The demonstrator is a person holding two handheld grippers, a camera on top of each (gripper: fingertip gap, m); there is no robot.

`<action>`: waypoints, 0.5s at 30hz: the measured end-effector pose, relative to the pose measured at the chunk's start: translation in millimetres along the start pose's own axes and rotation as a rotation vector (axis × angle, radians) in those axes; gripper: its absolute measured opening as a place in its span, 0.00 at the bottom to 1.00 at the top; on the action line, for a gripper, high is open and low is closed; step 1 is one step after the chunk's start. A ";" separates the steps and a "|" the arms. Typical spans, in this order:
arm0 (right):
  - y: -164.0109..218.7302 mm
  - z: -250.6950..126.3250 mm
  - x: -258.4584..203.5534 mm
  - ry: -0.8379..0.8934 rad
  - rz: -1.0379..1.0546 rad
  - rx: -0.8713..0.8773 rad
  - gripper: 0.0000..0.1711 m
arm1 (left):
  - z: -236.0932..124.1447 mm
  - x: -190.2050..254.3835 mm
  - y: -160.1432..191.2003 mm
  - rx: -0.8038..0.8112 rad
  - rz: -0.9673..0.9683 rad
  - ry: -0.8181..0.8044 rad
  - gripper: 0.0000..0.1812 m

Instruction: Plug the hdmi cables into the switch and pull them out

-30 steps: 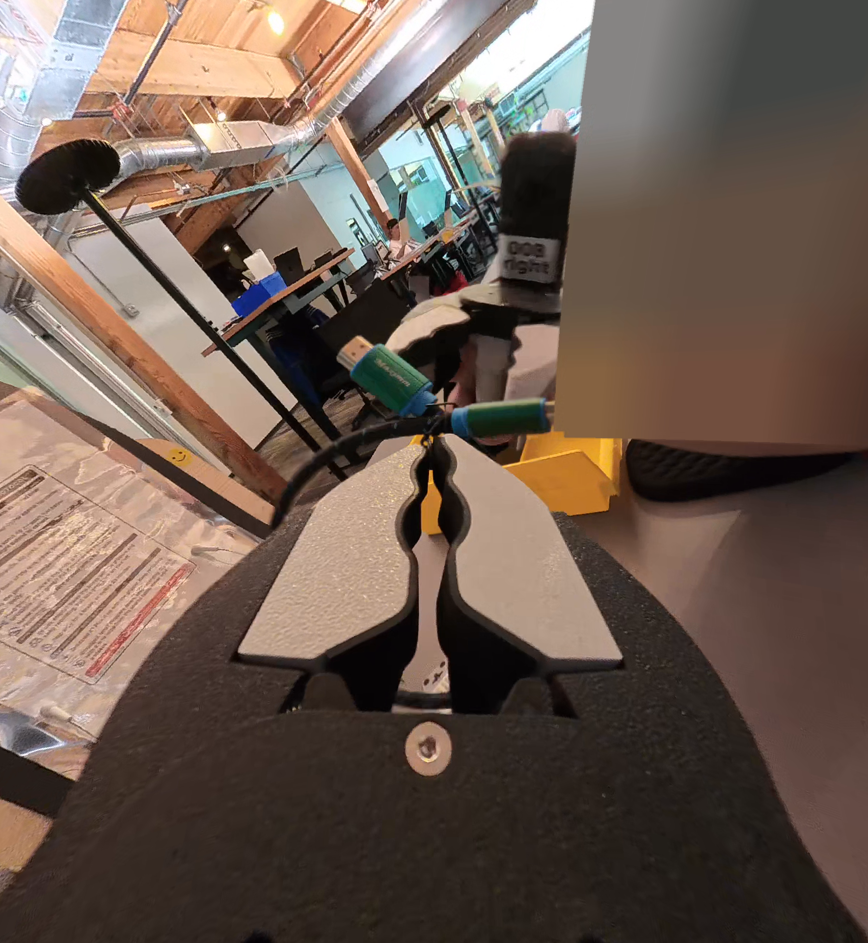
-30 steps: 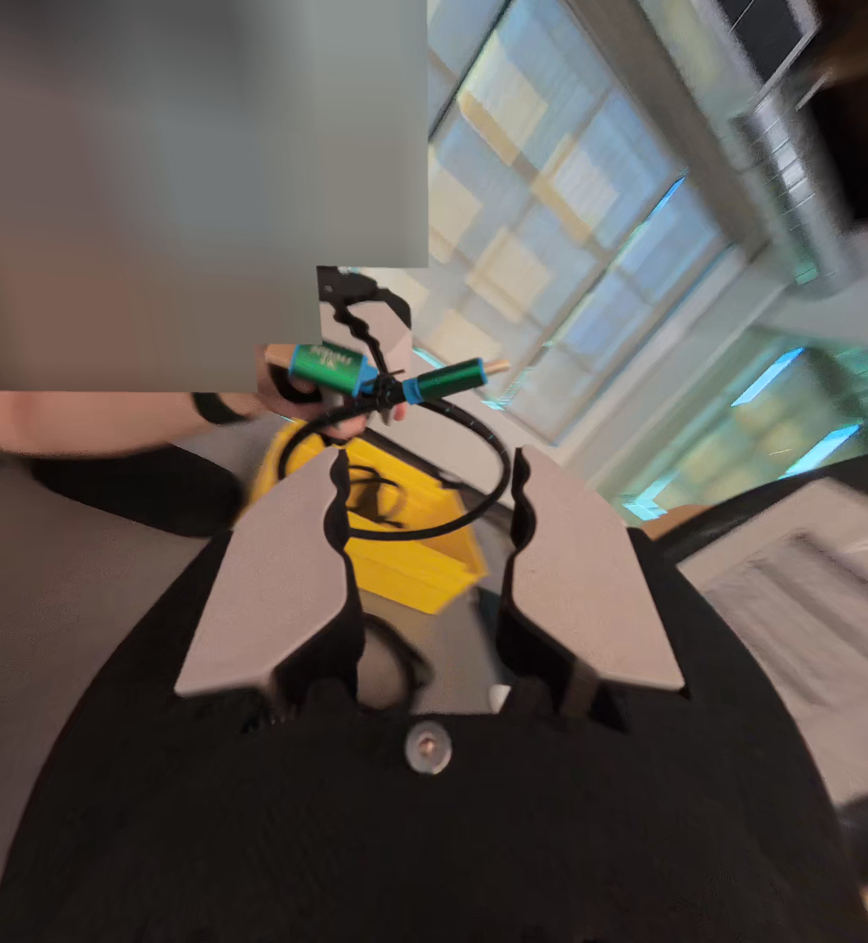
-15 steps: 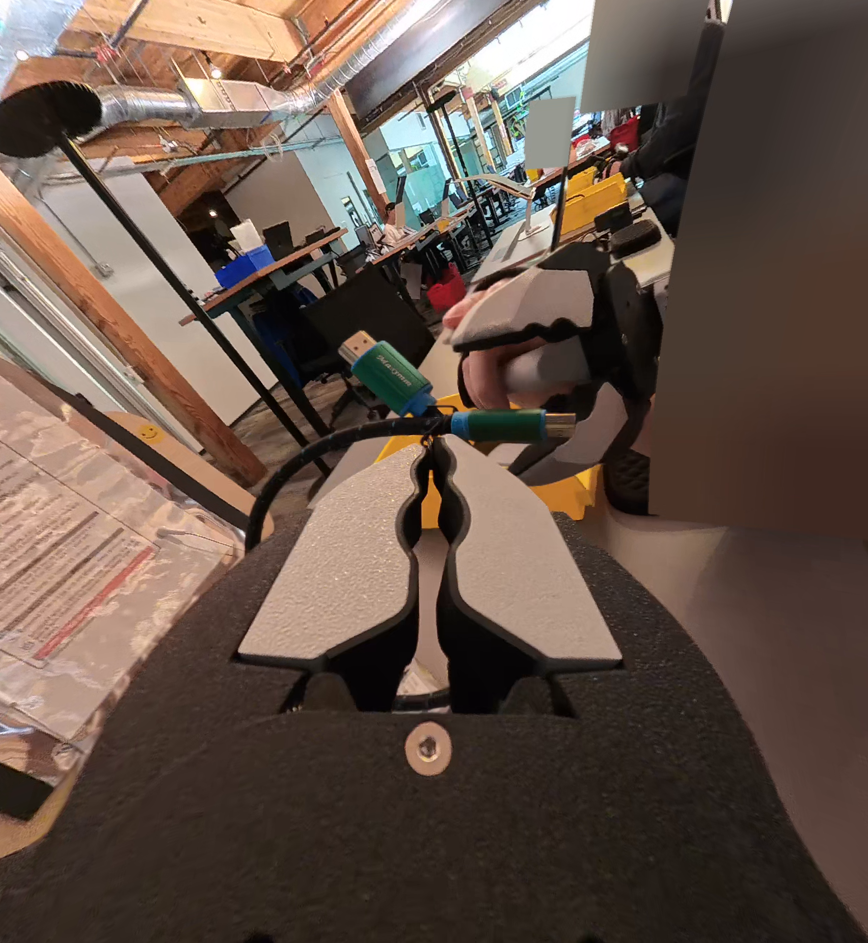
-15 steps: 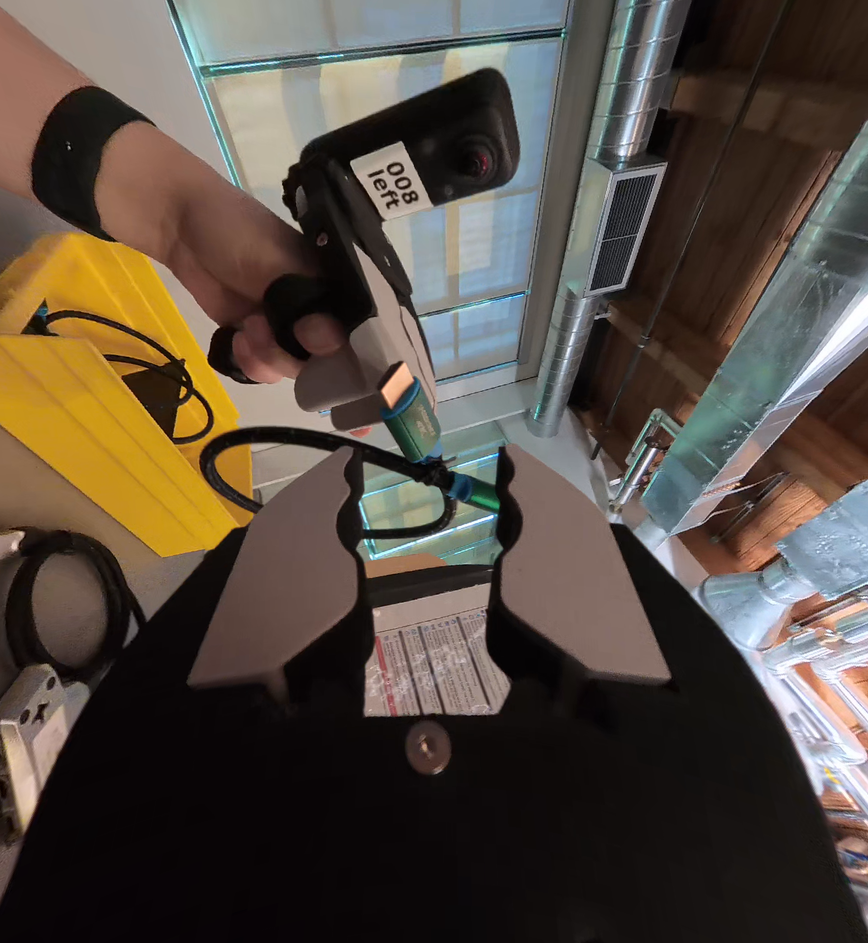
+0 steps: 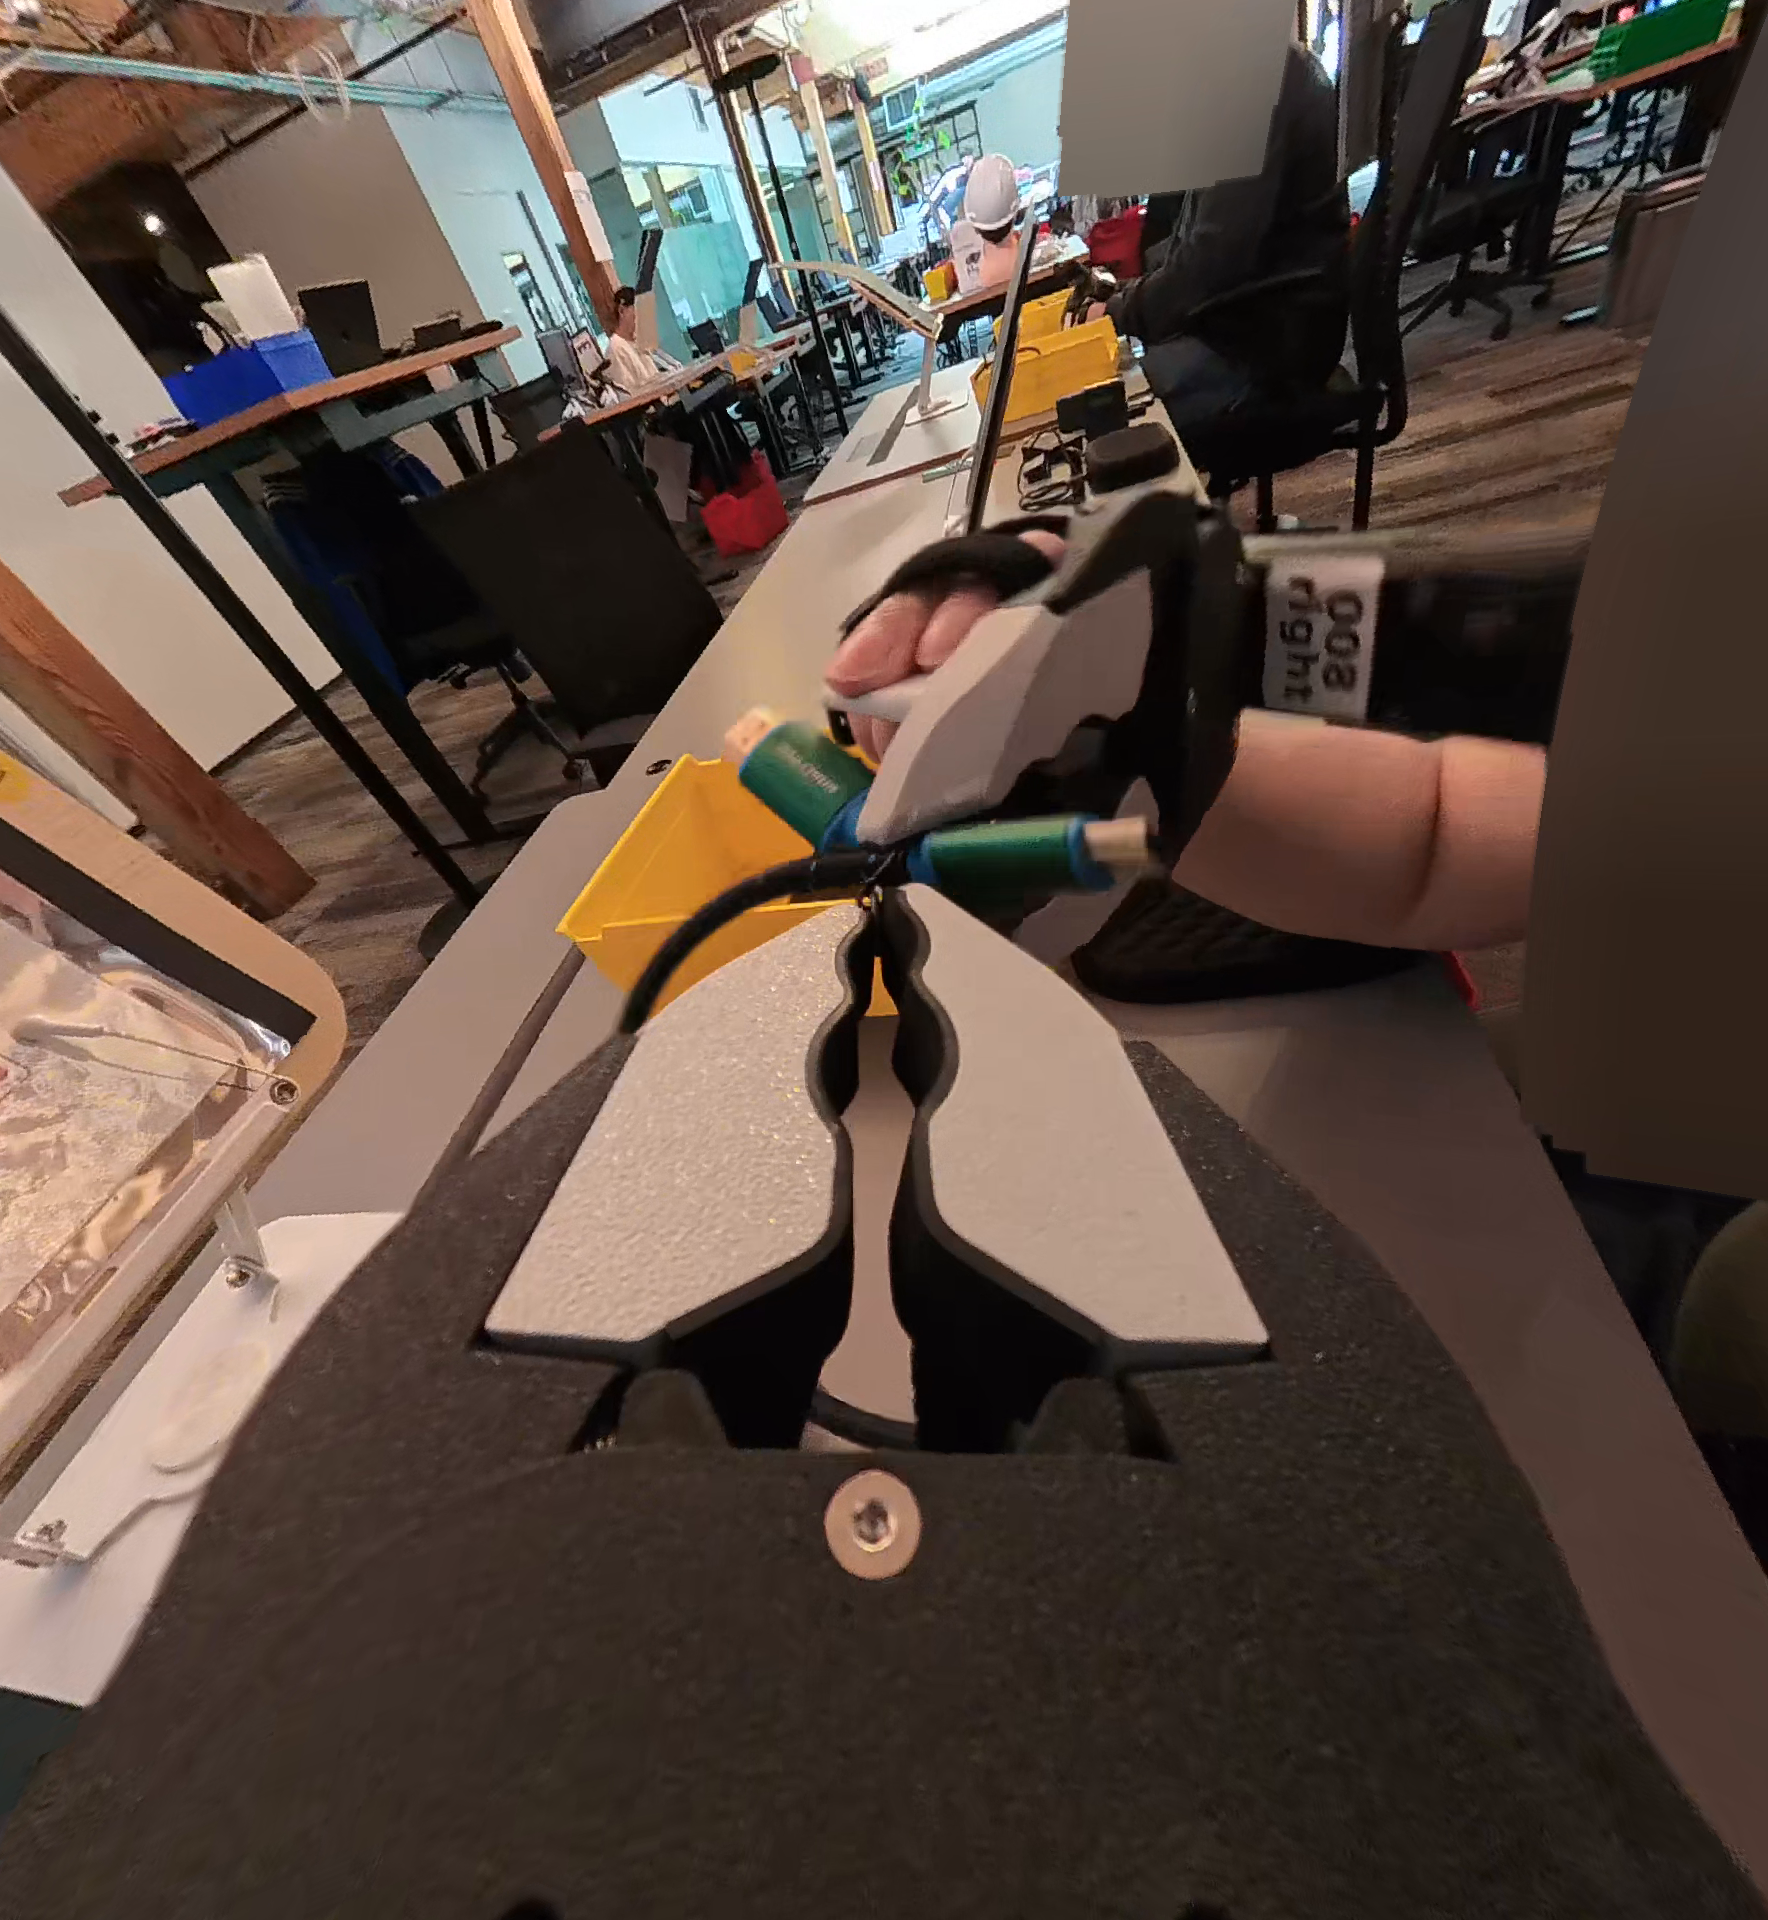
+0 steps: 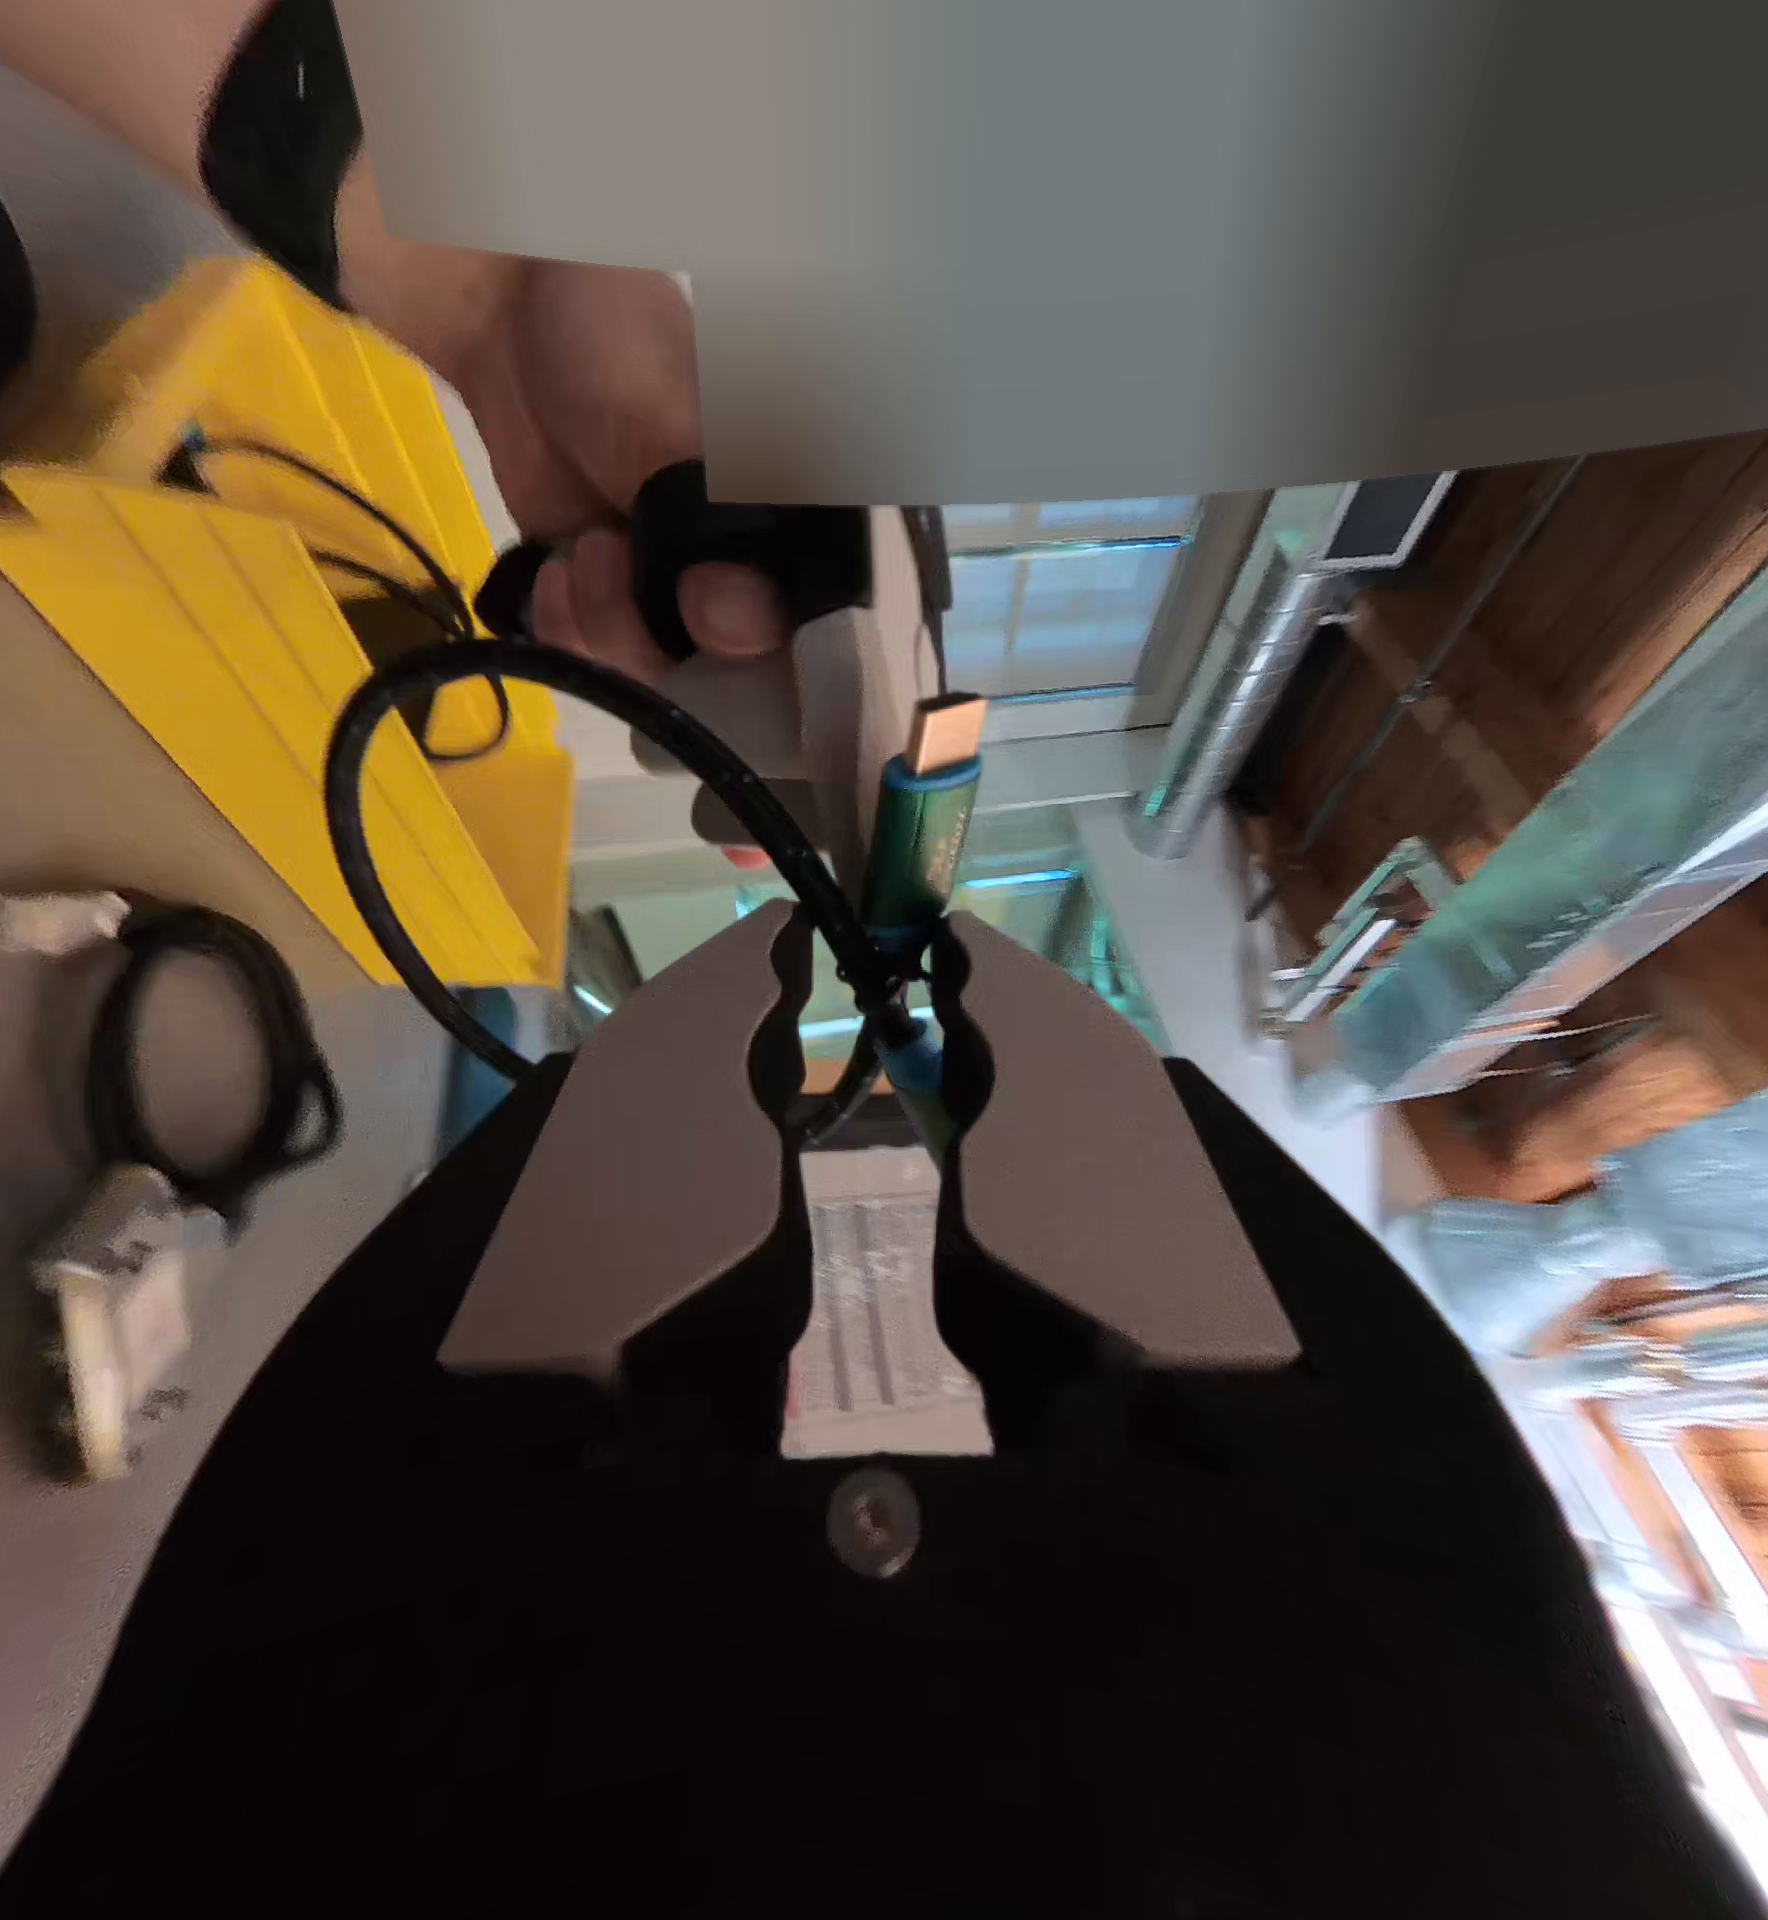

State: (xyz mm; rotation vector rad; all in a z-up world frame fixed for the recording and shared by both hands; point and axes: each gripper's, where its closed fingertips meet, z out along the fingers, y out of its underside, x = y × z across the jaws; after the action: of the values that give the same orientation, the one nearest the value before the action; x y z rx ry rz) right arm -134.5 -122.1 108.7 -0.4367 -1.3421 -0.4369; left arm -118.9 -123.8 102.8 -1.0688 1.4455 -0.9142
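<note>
A black braided HDMI cable, tied in a loop, has two green plugs (image 5: 1005, 857) with gold tips. My left gripper (image 5: 880, 914) is shut on it at the tie, holding it in the air above the grey table (image 5: 1327, 1091). My right gripper (image 6: 869, 925) has closed in from the opposite side. Its fingers pinch the cable and the blue collar of one plug (image 6: 927, 831), which sticks out beyond the tips. The right gripper also shows in the left wrist view (image 5: 859, 769). A white switch box (image 6: 101, 1278) lies blurred on the table at the left.
A yellow bin (image 5: 693, 883) with thin black cables in it stands on the table behind the grippers; it also shows in the right wrist view (image 6: 267, 644). A coiled black cable (image 6: 205, 1049) lies by the switch. A framed laminated sheet (image 5: 80, 1122) stands at the left.
My right gripper has come in to the looped cable and its fingers have narrowed from wide open to closed around the plug ends. My left gripper has kept its hold and tilted down.
</note>
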 end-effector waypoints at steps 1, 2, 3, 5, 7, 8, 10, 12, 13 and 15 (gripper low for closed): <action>-2.2 -2.2 1.8 -0.023 0.077 0.028 0.13 | -0.1 2.1 -1.6 0.008 0.012 0.009 0.00; -4.0 -4.3 2.8 -0.056 0.159 0.057 0.12 | -0.3 4.3 -3.1 0.011 0.025 0.014 0.00; -5.2 -5.9 3.9 -0.089 0.255 0.088 0.12 | -0.6 5.6 -4.6 0.012 0.048 0.011 0.00; -7.7 -8.2 5.9 -0.176 0.504 0.169 0.12 | 0.2 7.6 -5.8 0.006 0.104 -0.009 0.00; -7.1 -10.4 7.5 -0.280 0.778 0.254 0.12 | 1.7 7.3 -5.8 -0.002 0.162 -0.042 0.00; -5.3 -10.5 8.1 -0.325 0.904 0.288 0.12 | 2.6 6.0 -5.7 -0.005 0.192 -0.065 0.00; -2.7 -10.0 9.8 -0.415 1.145 0.353 0.12 | 3.3 2.8 -5.8 -0.005 0.253 -0.108 0.01; 2.0 -6.5 11.9 -0.509 1.396 0.392 0.12 | 2.6 -2.8 -5.7 -0.007 0.311 -0.161 0.01; 4.8 -3.7 12.8 -0.555 1.527 0.404 0.12 | 1.8 -6.2 -5.2 -0.009 0.352 -0.192 0.01; 10.1 1.7 12.3 -0.638 1.754 0.415 0.12 | -0.3 -13.4 -3.1 -0.021 0.405 -0.243 0.01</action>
State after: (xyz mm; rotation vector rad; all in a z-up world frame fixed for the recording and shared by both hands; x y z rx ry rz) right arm -128.3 -113.3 120.6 -1.2303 -1.0923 1.4920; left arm -118.4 -112.0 109.8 -0.8265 1.3997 -0.4645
